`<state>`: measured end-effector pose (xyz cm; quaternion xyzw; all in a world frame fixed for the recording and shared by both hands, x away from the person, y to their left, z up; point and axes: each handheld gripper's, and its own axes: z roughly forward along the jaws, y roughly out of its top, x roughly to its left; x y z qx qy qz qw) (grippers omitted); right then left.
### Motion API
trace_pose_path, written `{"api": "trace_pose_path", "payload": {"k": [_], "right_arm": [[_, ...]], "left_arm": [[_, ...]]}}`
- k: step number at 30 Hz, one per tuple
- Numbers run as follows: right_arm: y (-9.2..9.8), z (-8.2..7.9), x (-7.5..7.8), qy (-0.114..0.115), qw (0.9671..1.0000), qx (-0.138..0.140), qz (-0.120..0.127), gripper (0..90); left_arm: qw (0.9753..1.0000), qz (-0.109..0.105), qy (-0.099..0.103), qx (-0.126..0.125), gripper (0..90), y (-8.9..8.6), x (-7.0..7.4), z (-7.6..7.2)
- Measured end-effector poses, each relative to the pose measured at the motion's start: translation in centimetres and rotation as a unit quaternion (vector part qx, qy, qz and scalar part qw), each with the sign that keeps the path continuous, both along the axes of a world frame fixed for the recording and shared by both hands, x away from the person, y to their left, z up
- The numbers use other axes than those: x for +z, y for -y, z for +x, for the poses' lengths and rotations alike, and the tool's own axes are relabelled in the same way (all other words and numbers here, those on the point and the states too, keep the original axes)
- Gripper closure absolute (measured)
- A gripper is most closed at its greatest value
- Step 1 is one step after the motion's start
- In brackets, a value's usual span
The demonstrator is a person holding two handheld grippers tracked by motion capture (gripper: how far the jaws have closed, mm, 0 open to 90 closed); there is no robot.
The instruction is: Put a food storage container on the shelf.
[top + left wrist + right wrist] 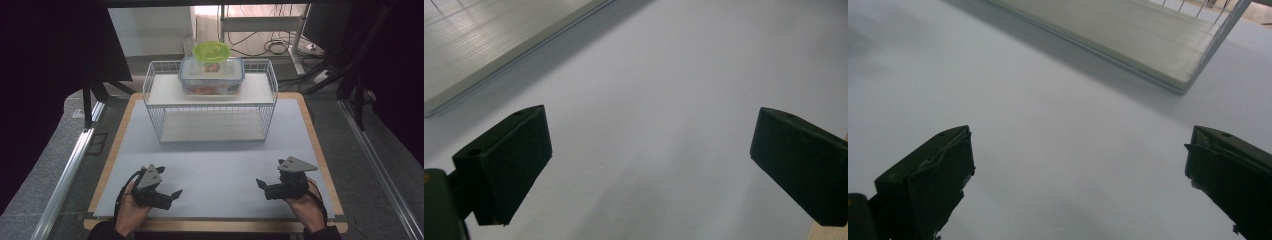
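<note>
High view: the left gripper (pixel 170 192) and the right gripper (pixel 264 186) rest low at the near edge of the white table mat (pixel 220 160), well apart from each other, each held in one hand. A white wire rack (pixel 210 102) with two shelves stands at the far middle of the mat. On its upper shelf sits a clear lidded food container (pixel 212 76) with blue clips; orange-red contents show through its wall, but what they are cannot be told. A lime-green lidded bowl (pixel 211 51) stands on top of the container's lid, with something reddish visible beneath its lid.

Left gripper view: the left gripper (pixel 649 160) has its jaws spread wide with bare mat between them. The front edge of the rack's lower shelf (pixel 499 45) crosses the upper left corner.

Right gripper view: the right gripper (pixel 1078 175) likewise has its jaws spread wide and empty over the mat. The lower shelf (pixel 1128 35) and a white corner wire of the rack appear at the upper right. The container and the bowl are seen from the high view, well apart from both grippers.
</note>
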<state>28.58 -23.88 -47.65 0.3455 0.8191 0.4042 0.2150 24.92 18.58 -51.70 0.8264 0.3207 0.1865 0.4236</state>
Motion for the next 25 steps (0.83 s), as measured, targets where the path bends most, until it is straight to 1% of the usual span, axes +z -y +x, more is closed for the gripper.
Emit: {"api": "trace_pose_path", "payload": {"k": [6,9,10,14,19,20,25], "right_arm": [[0.4,-0.3,-1.3,-0.007,0.9999,-0.005,-0.006,0.0],[0.4,-0.3,-2.1,-0.020,0.9998,-0.004,-0.004,0.0],[0.3,-0.3,-2.4,-0.027,0.9996,-0.004,-0.005,0.0],[0.1,-0.1,-3.3,-0.038,0.9992,-0.002,-0.014,0.0],[0.1,0.2,-3.8,-0.057,0.9983,-0.004,-0.014,0.0],[0.1,0.2,-3.9,-0.060,0.9981,-0.003,-0.017,0.0],[0.0,0.2,-4.1,-0.062,0.9977,0.000,-0.029,0.0]], "left_arm": [[1.0000,0.007,0.004,-0.002,2.8,0.1,-0.1,0.0],[0.9999,0.010,0.006,-0.003,2.7,0.2,-0.2,0.0],[0.9999,0.013,0.006,-0.004,2.5,0.2,-0.2,0.0],[0.9998,0.016,0.006,-0.004,2.4,0.2,-0.3,0.0],[0.9998,0.019,0.005,-0.002,2.3,0.2,-0.4,0.0],[0.9998,0.020,0.005,-0.003,2.3,0.2,-0.4,0.0],[0.9998,0.020,0.008,-0.003,2.3,0.3,-0.4,0.0]]}}
